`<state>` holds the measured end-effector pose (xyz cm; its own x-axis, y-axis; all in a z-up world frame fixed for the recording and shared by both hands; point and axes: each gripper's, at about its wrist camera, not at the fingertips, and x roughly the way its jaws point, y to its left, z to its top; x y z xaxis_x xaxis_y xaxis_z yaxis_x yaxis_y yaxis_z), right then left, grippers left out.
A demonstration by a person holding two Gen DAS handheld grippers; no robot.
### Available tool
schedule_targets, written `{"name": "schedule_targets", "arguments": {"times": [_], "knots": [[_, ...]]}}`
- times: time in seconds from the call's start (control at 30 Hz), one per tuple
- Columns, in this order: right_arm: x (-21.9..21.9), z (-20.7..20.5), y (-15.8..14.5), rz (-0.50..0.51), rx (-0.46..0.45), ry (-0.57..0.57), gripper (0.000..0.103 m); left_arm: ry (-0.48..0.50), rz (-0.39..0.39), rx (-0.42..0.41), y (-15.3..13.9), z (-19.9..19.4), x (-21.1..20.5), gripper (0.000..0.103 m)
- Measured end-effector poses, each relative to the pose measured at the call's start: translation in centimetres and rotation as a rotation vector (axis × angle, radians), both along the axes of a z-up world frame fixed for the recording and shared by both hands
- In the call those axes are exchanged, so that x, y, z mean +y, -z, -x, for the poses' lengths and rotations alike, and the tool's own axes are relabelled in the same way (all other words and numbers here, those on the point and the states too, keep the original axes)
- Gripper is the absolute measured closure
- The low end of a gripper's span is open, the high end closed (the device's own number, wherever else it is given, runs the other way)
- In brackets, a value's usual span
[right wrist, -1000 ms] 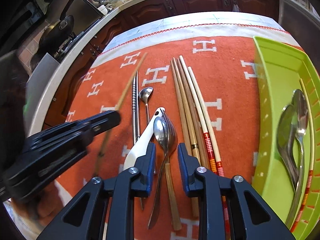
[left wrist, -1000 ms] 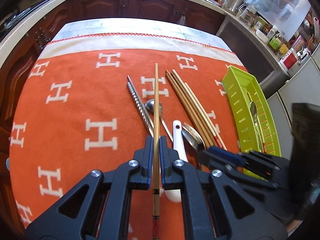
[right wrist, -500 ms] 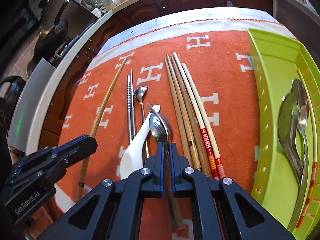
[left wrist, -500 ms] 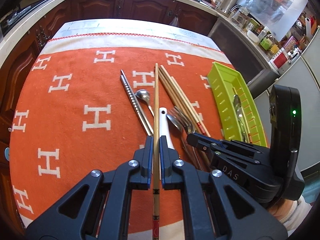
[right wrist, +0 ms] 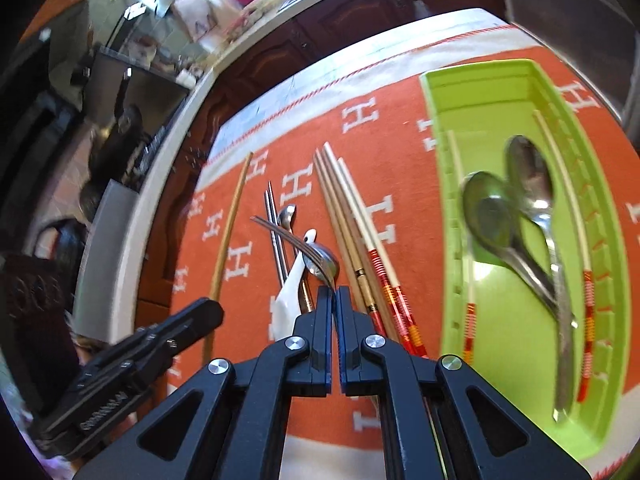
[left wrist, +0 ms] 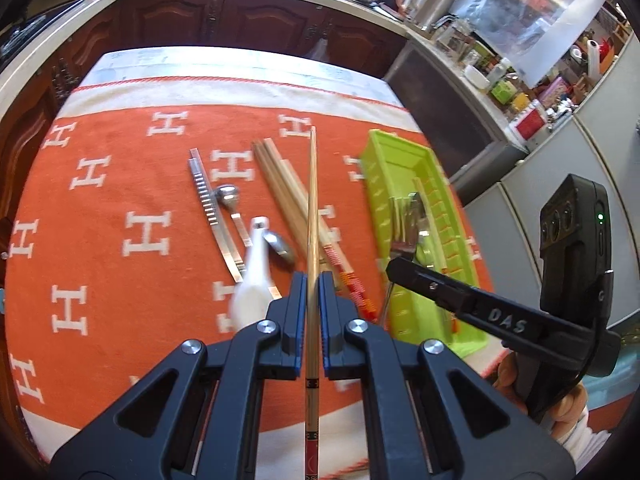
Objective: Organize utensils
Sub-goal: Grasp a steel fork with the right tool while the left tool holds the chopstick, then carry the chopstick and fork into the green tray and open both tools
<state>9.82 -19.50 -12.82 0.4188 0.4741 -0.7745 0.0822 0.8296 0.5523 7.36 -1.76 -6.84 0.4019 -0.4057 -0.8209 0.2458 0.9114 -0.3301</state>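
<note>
My left gripper [left wrist: 312, 280] is shut on a long bamboo chopstick [left wrist: 312, 208], held above the orange cloth; the chopstick also shows in the right wrist view [right wrist: 230, 228]. My right gripper [right wrist: 334, 293] is shut on a metal fork [right wrist: 296, 240], lifted over the pile; it shows in the left wrist view [left wrist: 400, 248] near the green tray [left wrist: 396, 152]. On the cloth lie wooden chopsticks [right wrist: 340, 200], metal chopsticks [left wrist: 204, 196], a small spoon [left wrist: 228, 194], a white ceramic spoon [left wrist: 252, 276] and another metal spoon [right wrist: 326, 266].
The green tray [right wrist: 496, 74] at the right holds two metal spoons [right wrist: 528, 176] and chopsticks with red bands [right wrist: 468, 320]. Dark kitchen cabinets [left wrist: 240, 16] and a cluttered counter [left wrist: 500, 80] lie beyond the table. The cloth's near edge [left wrist: 280, 432] is close below.
My right gripper has shut on the fork, lifted it from the pile and carried it right toward the tray. My left gripper has kept its chopstick and shifted right.
</note>
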Motion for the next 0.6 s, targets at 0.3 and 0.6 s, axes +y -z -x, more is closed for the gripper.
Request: {"name": "schedule_targets", "arguments": {"times": [0.3,0.6], "knots": [[-8.4,3.1,-5.3,-0.078,-0.051,0.146,0.101,0.114,0.054,-0.002,-2.1,-0.2,-8.0,0.099],[-14.5,4.5,-6.0,-0.001,0.002,0.254,0.101,0.157,0.041,0.03,0.9,-1.5,-14.7,0.099]]}}
